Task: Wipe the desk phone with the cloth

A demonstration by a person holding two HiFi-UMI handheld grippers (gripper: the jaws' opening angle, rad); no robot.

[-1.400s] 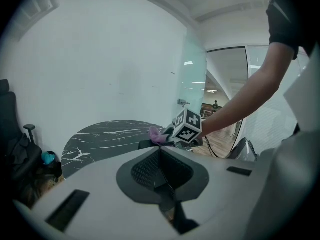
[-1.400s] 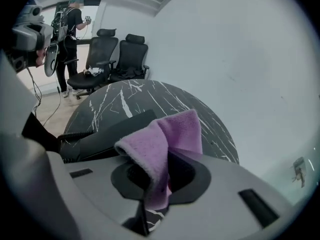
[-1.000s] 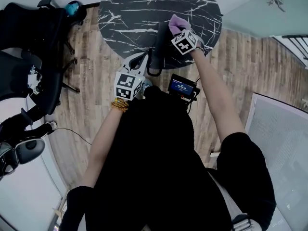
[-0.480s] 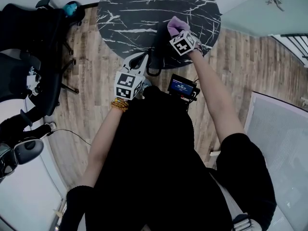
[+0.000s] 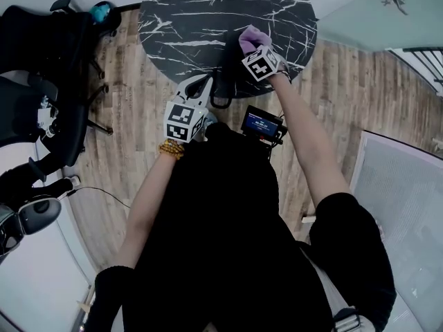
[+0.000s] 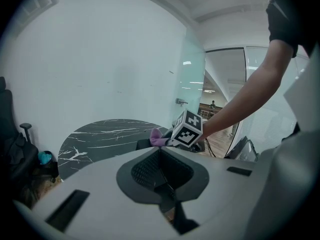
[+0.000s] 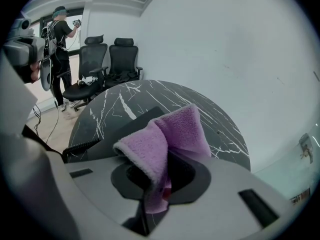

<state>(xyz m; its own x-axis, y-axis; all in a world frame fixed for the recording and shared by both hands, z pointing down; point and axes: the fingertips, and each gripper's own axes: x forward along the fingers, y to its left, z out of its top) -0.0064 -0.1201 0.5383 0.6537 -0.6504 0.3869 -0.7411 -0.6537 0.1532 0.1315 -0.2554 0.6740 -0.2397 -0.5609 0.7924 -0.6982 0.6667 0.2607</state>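
Note:
The dark desk phone [image 5: 223,64] lies near the front edge of the round black marble table [image 5: 187,19]. Its coiled cord [image 5: 220,101] loops off the table edge. My right gripper [image 5: 253,47] is shut on a folded purple cloth [image 5: 250,37], which rests against the phone's right side. In the right gripper view the cloth [image 7: 167,136] bulges out of the right gripper [image 7: 159,169], with the phone [image 7: 127,126] just beyond. My left gripper [image 5: 196,88] hangs shut and empty off the table's front edge, left of the cord. Its own view shows the left gripper [image 6: 162,171] aimed at the phone [image 6: 144,144].
Black office chairs [image 5: 41,81] stand left of the table on the wood floor. A small lit screen device [image 5: 261,124] sits below the table edge at my chest. Glass partitions [image 5: 401,185] run along the right. Another person [image 7: 57,44] stands far off beside two chairs [image 7: 107,64].
My right gripper has slid the cloth slightly left along the phone. The left gripper has barely moved.

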